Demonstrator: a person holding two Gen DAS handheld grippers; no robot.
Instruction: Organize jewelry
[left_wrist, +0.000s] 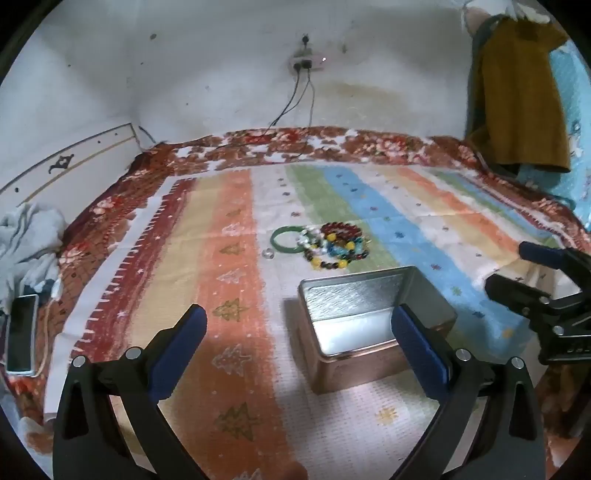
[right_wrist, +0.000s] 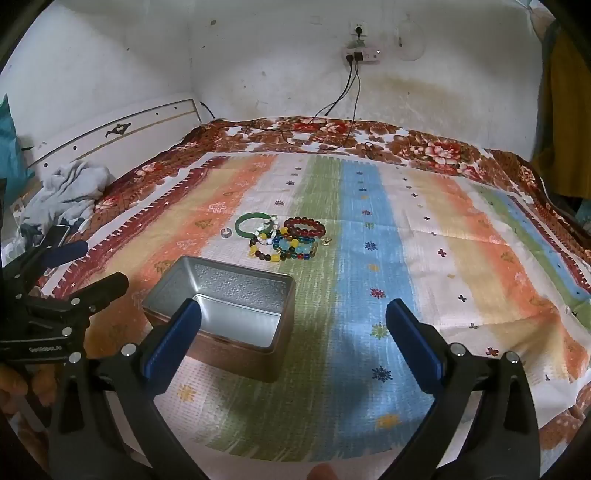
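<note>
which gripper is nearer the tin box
Left, though only slightly. The left gripper hangs open just short of the tin box. The right gripper sits open off to the box's right.

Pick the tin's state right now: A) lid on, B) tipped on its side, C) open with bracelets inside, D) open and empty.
D: the tin stands upright with no lid and a bare metal floor, while the bead bracelets and green bangle lie on the striped cloth beyond it.

Each hand-held gripper (left_wrist: 299, 339) has black arms, blue pads (right_wrist: 173, 339), silver screws.
</note>
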